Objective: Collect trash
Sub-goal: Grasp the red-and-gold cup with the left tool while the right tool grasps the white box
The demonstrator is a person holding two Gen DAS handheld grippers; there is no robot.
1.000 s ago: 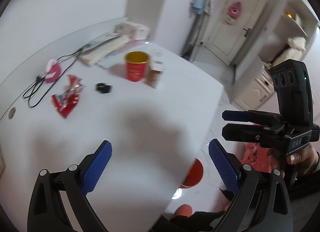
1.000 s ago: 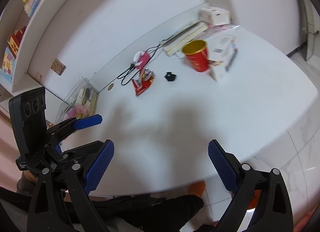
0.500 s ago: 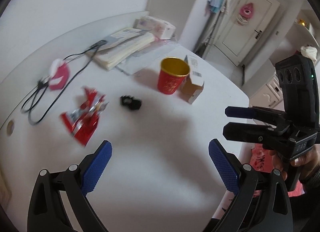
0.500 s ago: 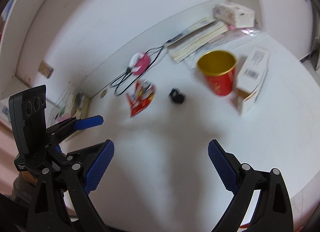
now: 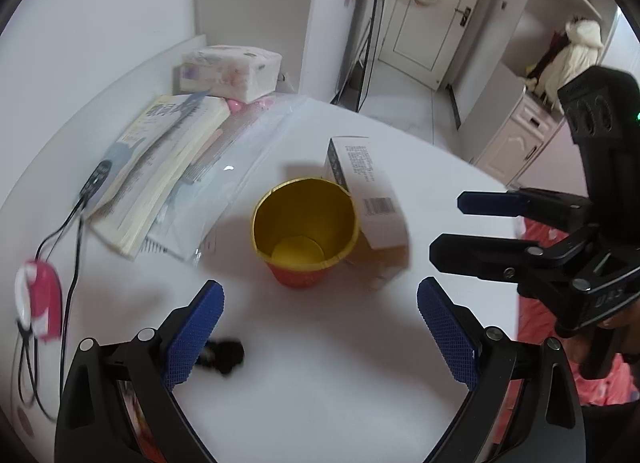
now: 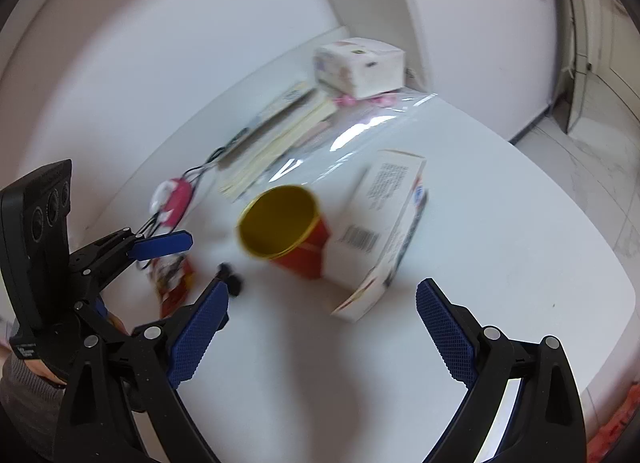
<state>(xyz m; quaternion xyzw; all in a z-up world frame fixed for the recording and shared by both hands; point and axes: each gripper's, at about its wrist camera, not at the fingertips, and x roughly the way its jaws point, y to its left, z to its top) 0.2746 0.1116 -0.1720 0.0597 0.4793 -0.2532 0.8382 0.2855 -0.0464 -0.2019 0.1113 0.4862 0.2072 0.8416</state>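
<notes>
A red paper cup (image 5: 306, 233) with a gold inside stands upright on the white table (image 5: 320, 403), just ahead of my open left gripper (image 5: 318, 333). A white carton (image 5: 366, 199) with a barcode leans against the cup's right side. A small black object (image 5: 226, 355) lies by the left fingertip. In the right wrist view the same cup (image 6: 286, 231) and carton (image 6: 380, 235) sit ahead of my open right gripper (image 6: 320, 329), and a red snack wrapper (image 6: 174, 279) lies left of the black object (image 6: 232, 277). Both grippers hold nothing.
Stacked books (image 5: 160, 167), a clear plastic sleeve (image 5: 224, 191) and a tissue pack (image 5: 230, 71) lie along the back wall. A pink gadget with a black cable (image 5: 38, 299) lies at the left. The table edge curves off at the right, with floor and a door (image 5: 434, 11) beyond.
Both grippers have moved forward over the table toward the cup and carton, which now look much larger and closer. Both stay open and empty.
</notes>
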